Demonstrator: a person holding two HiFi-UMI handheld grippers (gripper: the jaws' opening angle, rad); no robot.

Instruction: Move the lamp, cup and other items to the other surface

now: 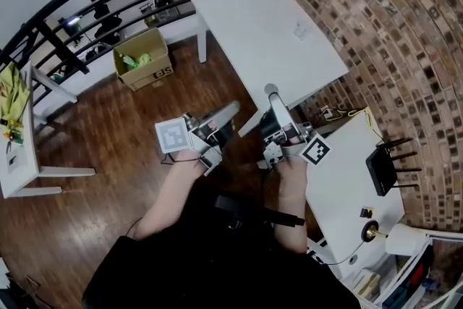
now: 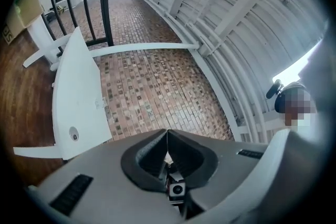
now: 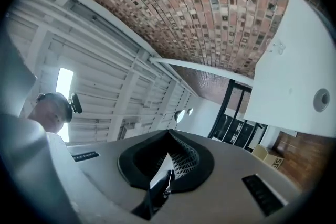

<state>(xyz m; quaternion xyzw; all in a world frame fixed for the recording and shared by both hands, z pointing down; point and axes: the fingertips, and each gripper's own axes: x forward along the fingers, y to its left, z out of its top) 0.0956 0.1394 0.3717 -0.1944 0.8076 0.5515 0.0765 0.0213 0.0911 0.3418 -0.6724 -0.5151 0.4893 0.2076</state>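
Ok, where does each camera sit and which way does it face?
Head view: on the person's head, looking steeply down at the white table, floor, both forearms, left tongs and right tongs.
Left gripper view: on the left tongs, tilted up at the brick wall; shut jaws show.
Right gripper view: same on the right tongs.
Shared: the white table.

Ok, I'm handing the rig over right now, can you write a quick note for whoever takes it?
Left claw: shut, empty.
Right claw: shut, empty.
Both are held up between the two white tables.
Lamp and black router stand on the near table.
One small clear item, possibly the cup, sits on the far table.
Done: perhaps that one item.
Left: lamp and router, if the far table is the target.
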